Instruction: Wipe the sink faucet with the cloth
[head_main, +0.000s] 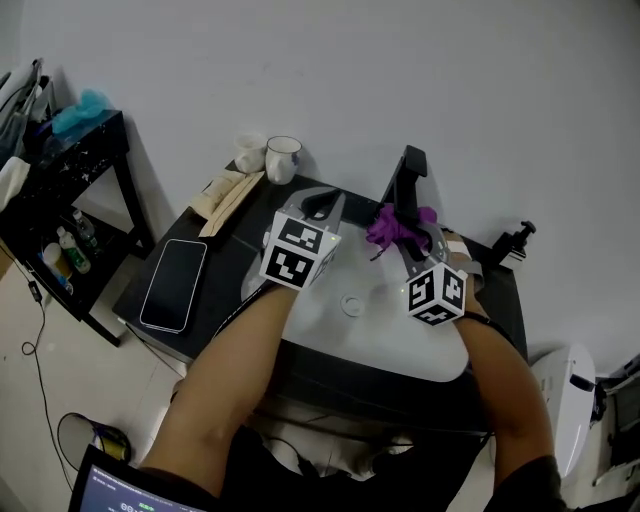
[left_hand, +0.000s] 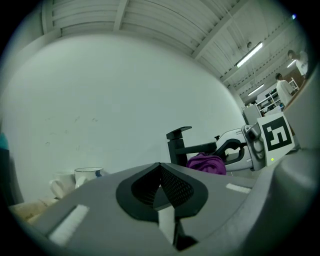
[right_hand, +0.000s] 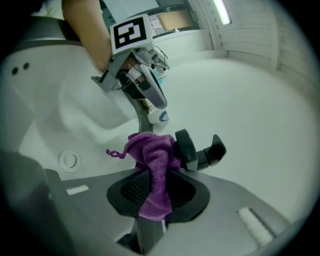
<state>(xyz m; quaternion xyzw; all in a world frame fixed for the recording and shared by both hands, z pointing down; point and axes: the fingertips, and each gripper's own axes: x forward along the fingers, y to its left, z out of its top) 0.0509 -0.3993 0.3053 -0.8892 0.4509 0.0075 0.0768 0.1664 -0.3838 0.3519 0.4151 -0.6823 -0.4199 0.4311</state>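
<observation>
A black faucet (head_main: 407, 180) stands at the back of the white sink (head_main: 390, 345). My right gripper (right_hand: 156, 192) is shut on a purple cloth (right_hand: 152, 160), and the bunched cloth (head_main: 397, 228) presses against the faucet (right_hand: 199, 151) spout. In the left gripper view the faucet (left_hand: 181, 145) and cloth (left_hand: 206, 163) show to the right. My left gripper (head_main: 318, 212) hovers over the sink's left side, shut with nothing in it, its tips (left_hand: 159, 184) pressed together.
A phone (head_main: 174, 284) lies on the dark counter left of the sink. Two cups (head_main: 283, 158) and a wooden strip (head_main: 226, 197) sit at the back left. A soap pump (head_main: 516, 245) stands at the right. A black shelf (head_main: 60, 190) is far left.
</observation>
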